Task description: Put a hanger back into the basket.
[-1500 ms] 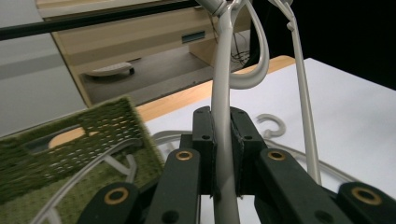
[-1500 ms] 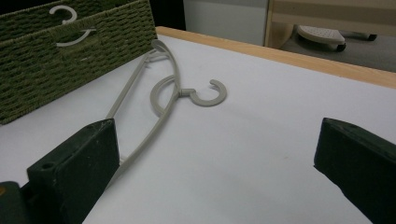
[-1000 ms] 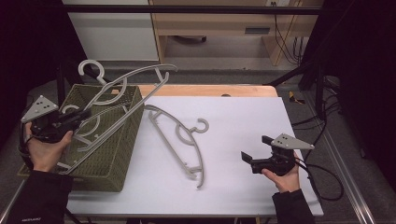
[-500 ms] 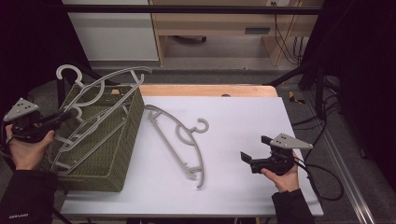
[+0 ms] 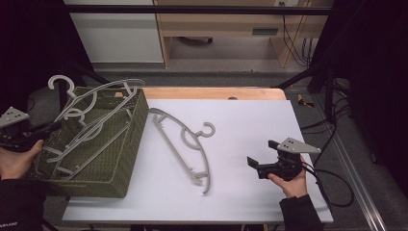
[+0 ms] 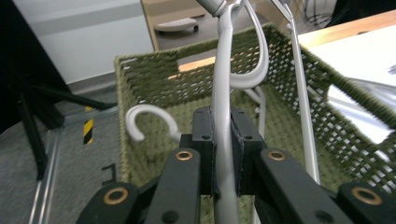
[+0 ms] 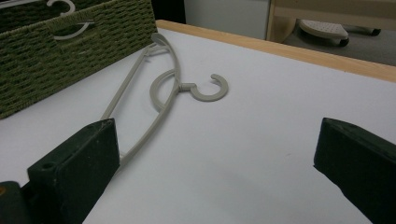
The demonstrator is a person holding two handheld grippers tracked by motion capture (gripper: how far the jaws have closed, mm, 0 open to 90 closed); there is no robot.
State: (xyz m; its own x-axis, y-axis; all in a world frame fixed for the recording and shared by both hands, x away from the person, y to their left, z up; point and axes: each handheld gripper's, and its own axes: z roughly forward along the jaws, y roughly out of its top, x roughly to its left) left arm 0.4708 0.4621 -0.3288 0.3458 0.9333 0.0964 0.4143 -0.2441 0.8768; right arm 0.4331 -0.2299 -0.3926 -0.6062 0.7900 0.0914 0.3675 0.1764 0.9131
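Fingers: left gripper pinching grey hanger in basket; right gripper spread, idle. Step: extraction. Next: lift clear of tangle.

Pale grey hangers, an olive-green woven basket, a white table edged in light wood.

Across the middle of your high view lies the white tabletop, with a bare wooden strip along its far edge. Behind it, at the upper left of the frame, stands a white cabinet, and to its right a wooden shelf unit with dark cables hanging at its right end.
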